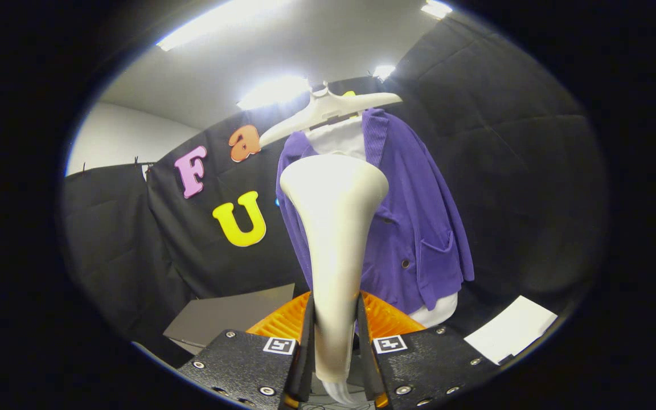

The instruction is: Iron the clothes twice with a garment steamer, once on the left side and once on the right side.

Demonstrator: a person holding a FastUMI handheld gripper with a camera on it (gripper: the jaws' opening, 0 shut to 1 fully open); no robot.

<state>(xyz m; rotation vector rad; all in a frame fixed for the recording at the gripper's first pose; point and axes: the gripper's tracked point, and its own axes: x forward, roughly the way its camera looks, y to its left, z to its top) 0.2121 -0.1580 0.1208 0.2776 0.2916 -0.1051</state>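
Observation:
A cream-white garment steamer stands upright between my fingers, its narrow handle clamped by both and its wide head raised toward the clothes. My gripper is shut on that handle. Just beyond the steamer head hangs a purple cardigan over a white undershirt, on a white hanger. The steamer head covers the cardigan's left front. The cardigan's right front, with a pocket and a button, is in plain sight.
A grey box lies low to the left of the fingers. A white sheet of paper lies to the lower right on the dark surface. Black cloth walls close in behind and to both sides.

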